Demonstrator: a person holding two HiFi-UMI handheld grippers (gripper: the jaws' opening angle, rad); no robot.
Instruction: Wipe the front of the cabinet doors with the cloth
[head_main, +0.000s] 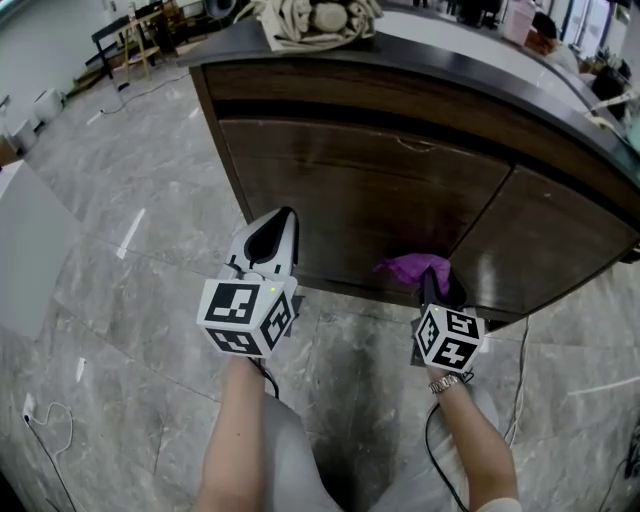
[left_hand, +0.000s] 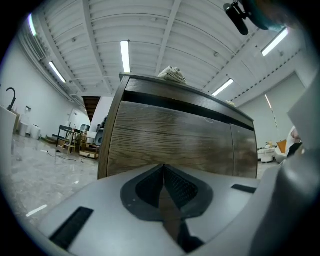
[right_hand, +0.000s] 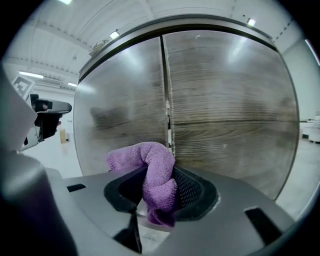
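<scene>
The curved dark wood-grain cabinet doors fill my view. My right claw is low near the seam between them, pinching a twisted bunch of the purple microfibre cloth. I worry that so little fabric stands proud that the claw's hard edge could scrape the veneer, or the wad could snag the seam and pull loose. My left claw, pressed together and empty, could knock the left door.
</scene>
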